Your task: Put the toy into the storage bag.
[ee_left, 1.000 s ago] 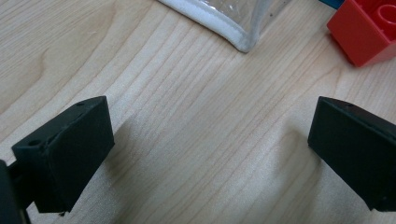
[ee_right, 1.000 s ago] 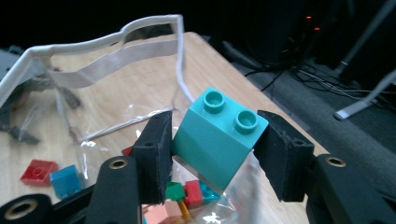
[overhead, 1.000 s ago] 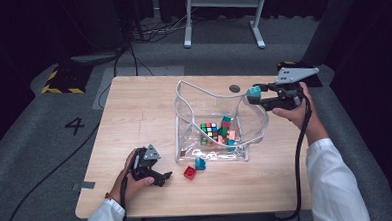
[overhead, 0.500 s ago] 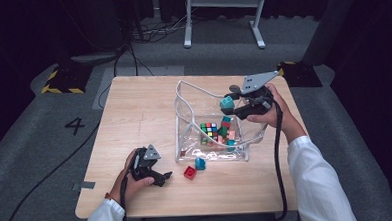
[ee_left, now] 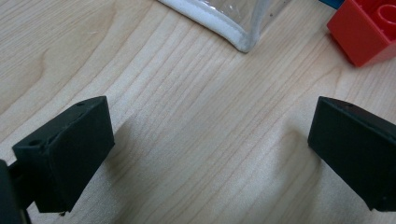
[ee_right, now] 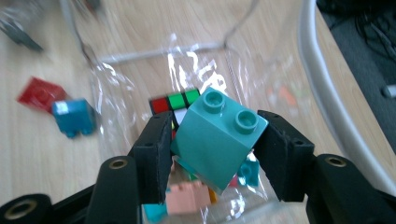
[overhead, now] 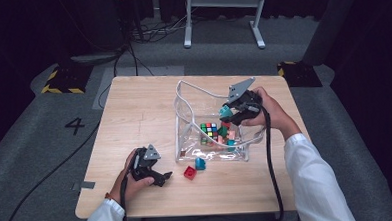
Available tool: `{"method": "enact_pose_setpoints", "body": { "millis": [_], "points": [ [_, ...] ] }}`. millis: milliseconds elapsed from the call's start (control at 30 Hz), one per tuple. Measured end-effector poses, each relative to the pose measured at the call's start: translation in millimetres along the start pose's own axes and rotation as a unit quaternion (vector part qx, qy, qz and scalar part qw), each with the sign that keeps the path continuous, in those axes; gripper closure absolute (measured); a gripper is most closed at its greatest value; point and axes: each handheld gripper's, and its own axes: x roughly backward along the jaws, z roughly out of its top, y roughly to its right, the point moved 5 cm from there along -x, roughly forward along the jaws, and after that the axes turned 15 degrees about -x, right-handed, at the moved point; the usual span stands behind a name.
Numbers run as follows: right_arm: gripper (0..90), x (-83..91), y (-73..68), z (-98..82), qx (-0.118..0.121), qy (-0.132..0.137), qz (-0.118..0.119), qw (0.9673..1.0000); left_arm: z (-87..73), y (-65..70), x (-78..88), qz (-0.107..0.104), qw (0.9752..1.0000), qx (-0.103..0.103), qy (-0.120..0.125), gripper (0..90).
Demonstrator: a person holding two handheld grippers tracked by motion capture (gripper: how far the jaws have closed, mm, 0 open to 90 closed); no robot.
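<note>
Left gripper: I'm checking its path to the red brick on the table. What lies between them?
Nothing: in the high view, bare table separates the left gripper from the red brick; the left gripper view shows wood grain between its open jaws.

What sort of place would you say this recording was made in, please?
Most likely a lab or studio set up for recording, not a home. A lone wooden table stands on grey carpet marked with a number 4, black drapes hang around it, and cables run past hazard-striped tape.

The red brick [ee_left: 365, 29] is cut off by the left gripper view's top-right edge.
</note>
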Motion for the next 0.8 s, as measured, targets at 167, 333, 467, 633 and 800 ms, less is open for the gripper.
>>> {"method": "enact_pose_setpoints", "body": {
  "millis": [167,333,467,633,800],
  "points": [
    [47.8,-1.8,11.7,-15.6,0.008,-0.055,-0.022,0.9982,0.0,0.0,0.0,0.0,1.0,0.0,0.0,0.4],
    [47.9,0.1,19.9,-30.6,0.007,-0.092,-0.032,0.9952,0.0,0.0,0.0,0.0,1.0,0.0,0.0,0.4],
    [47.8,4.3,23.2,-43.9,0.015,-0.136,-0.049,0.9893,0.0,0.0,0.0,0.0,1.0,0.0,0.0,0.4],
    [47.5,7.8,23.2,-48.4,0.011,-0.142,-0.058,0.9882,0.0,0.0,0.0,0.0,1.0,0.0,0.0,0.4],
    [38.7,15.5,23.3,-49.0,0.002,-0.094,-0.045,0.9945,0.0,0.0,-0.1,0.0,1.0,0.0,0.0,0.4]
  ]
}}
